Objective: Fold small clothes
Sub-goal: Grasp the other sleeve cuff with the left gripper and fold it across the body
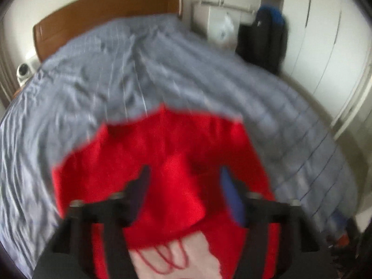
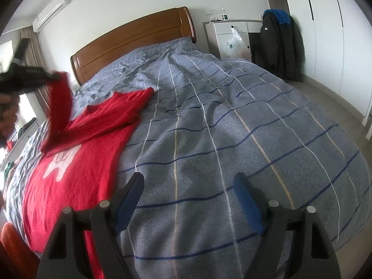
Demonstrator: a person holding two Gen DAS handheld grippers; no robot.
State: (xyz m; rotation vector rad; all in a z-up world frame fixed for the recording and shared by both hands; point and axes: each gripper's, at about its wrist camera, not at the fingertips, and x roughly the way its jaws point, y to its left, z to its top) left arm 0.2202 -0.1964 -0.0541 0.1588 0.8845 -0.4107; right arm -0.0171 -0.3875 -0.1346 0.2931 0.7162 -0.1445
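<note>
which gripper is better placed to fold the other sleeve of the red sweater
Left, probably. The left gripper hovers directly over the red sweater, jaws open. The right gripper sits open over bare duvet, beside the sweater's edge.

A red sweater (image 1: 162, 153) is spread on a grey checked duvet (image 1: 93, 81). The left gripper (image 1: 183, 181) is seen above it, jaws apart, apparently empty through the blur.

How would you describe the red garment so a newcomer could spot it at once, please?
Start at the bed with the wooden headboard and the blue-grey checked duvet. On the duvet lies a red sweater; it is the only bright red thing there, with a pale motif on its front.
</note>
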